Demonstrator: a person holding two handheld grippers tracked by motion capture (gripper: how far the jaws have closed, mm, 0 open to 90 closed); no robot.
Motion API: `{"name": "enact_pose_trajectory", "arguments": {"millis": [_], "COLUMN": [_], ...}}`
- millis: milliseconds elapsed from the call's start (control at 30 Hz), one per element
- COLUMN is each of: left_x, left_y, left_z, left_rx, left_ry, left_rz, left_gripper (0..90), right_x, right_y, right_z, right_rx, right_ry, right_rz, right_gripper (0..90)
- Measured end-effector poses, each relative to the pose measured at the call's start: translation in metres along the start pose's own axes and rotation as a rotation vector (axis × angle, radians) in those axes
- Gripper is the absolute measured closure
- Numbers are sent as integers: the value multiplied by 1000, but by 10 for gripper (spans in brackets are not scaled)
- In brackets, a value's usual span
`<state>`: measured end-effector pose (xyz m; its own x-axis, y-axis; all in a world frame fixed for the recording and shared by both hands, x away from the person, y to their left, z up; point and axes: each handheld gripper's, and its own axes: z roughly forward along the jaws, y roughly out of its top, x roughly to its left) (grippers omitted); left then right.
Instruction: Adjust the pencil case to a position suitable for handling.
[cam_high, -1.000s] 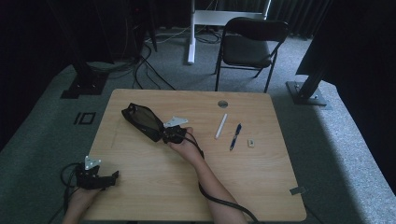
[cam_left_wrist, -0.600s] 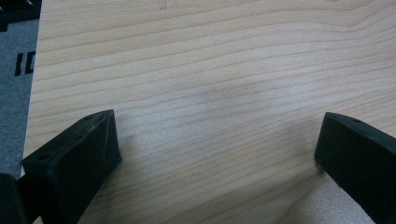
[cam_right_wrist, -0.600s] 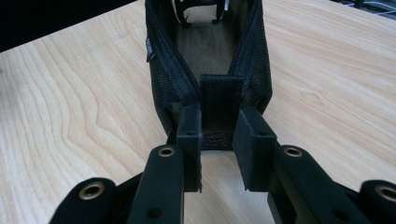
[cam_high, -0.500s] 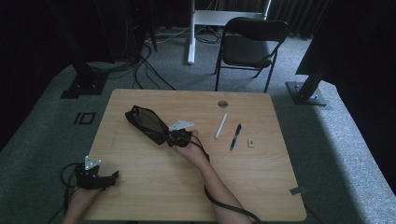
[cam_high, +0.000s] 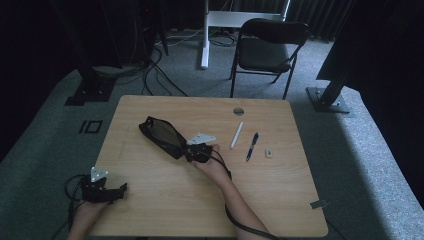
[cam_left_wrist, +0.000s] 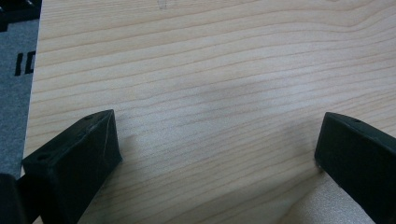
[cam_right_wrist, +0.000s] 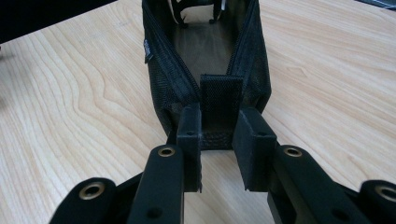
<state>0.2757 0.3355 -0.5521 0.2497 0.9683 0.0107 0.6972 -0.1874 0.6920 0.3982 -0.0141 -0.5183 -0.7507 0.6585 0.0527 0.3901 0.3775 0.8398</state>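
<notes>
Count on worktop: 1 black mesh pouch (unzipped), 1 white marker, 1 blue pen, 1 small white eraser. 2 hand-held grippers: left, right.

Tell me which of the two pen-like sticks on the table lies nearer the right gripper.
The white stick: it lies just right of the right gripper, which grips the black mesh pouch. The blue pen lies farther right.

The high view is dim; the room behind the table falls into near-black. Both gripper views are evenly lit and sharp on the wood grain, with soft shadows under the jaws.
</notes>
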Motion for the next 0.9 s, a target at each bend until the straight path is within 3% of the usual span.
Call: {"name": "enact_pose_trajectory", "arguments": {"millis": [900], "left_x": [0], "left_y": [0], "left_z": [0], "left_rx": [0], "left_ry": [0], "left_rz": [0], "left_gripper": [1], "right_x": [-11], "right_y": [-26], "right_z": [-42], "right_rx": [2], "right_ry": [-5], "right_rz": [5], "right_gripper": [729]}}
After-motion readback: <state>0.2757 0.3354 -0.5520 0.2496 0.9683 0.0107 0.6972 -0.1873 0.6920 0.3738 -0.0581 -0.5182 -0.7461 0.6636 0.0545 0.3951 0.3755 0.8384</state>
